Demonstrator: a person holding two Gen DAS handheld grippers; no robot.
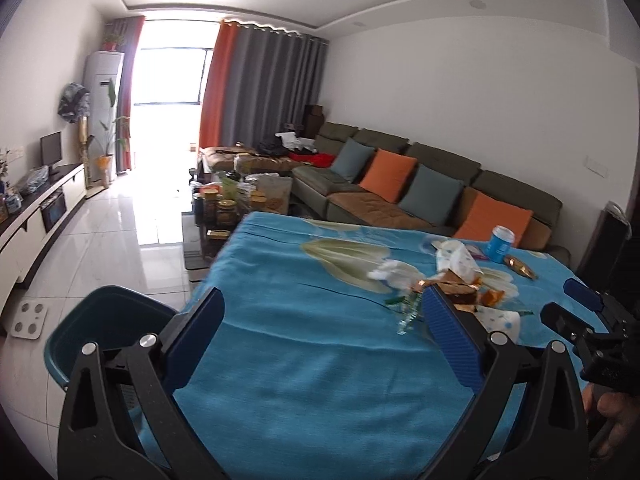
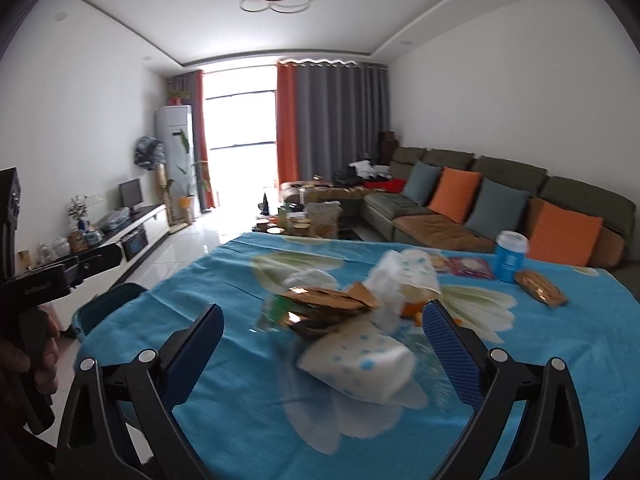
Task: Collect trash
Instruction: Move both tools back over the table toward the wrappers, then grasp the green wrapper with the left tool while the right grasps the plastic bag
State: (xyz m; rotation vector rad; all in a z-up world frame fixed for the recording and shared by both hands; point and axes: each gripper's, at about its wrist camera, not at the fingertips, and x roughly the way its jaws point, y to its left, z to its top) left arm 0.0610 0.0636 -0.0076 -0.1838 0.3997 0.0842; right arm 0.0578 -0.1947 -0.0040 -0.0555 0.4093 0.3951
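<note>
At the far left, a dark teal bin (image 1: 108, 320) stands on the tiled floor just beside the table's left edge; its inside is in shadow, so its contents cannot be told. The left gripper (image 1: 324, 320) hovers over bare blue cloth near that edge, its jaws spread wide with nothing between them. To its right the trash pile (image 1: 448, 280) lies on the blue floral tablecloth (image 1: 300, 360): white crumpled tissue, gold foil wrappers, a clear plastic scrap and bits of orange peel, all touching or overlapping. The right gripper (image 2: 324, 320) faces this pile, jaws also spread wide and gripping nothing; a white paper cup with blue dots (image 2: 360, 360) lies on its side between the fingers, apart from both pads. Behind the cup sit the gold wrappers (image 2: 328, 300) and more tissue. Farther right, a blue cup with a white lid (image 2: 510, 258) stands upright near the table's far edge; what it holds cannot be seen. A gold packet (image 2: 540, 288) lies just beside it, and a pink wrapper (image 2: 470, 268) lies flat to its left.

Beyond the table, a TV cabinet lines the left wall, a cluttered coffee table stands mid-room before a bright window with orange and grey curtains, and a sofa (image 2: 520, 200) with orange and teal cushions runs along the right wall.
</note>
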